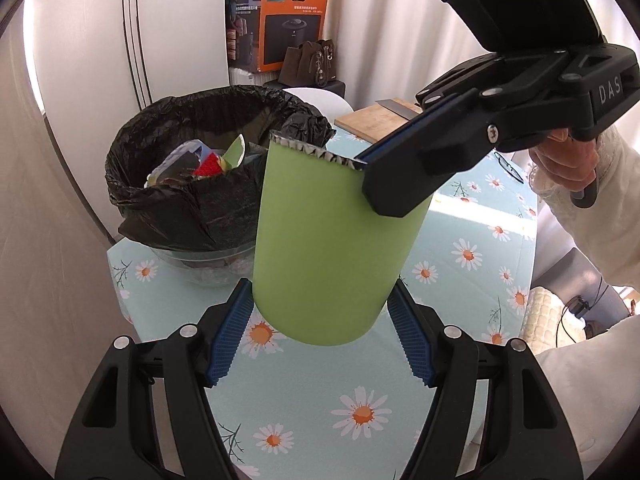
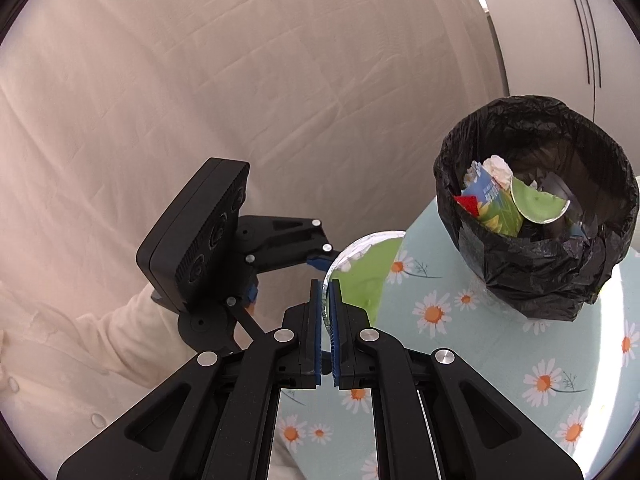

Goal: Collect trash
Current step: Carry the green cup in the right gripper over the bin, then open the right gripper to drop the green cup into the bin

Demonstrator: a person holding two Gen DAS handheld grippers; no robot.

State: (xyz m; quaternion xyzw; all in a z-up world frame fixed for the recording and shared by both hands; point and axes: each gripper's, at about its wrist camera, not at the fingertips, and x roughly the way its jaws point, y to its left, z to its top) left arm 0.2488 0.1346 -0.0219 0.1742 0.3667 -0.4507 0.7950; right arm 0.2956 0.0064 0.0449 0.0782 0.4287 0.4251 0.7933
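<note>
A light green can (image 1: 328, 248) with a jagged foil rim (image 1: 316, 150) hangs tilted above the daisy-print table (image 1: 320, 412). My left gripper (image 1: 320, 296) is shut on its lower end, one blue pad on each side. From the upper right, my right gripper (image 1: 364, 166) is shut on the rim. In the right wrist view, the right gripper (image 2: 326, 286) pinches the foil edge of the can (image 2: 364, 276), and a left finger (image 2: 320, 260) shows behind it. The bin lined with a black bag (image 1: 180, 208) (image 2: 536, 272) stands just beyond, holding wrappers and a green lid (image 2: 536, 204).
A wooden cutting board (image 1: 372, 120) and a pair of glasses (image 1: 508, 166) lie on the far side of the table. An orange appliance box (image 1: 288, 24) and a brown bag (image 1: 308, 64) stand behind. A hand in a white sleeve (image 1: 560, 156) holds the right gripper. Pale fabric (image 2: 200, 100) fills the left.
</note>
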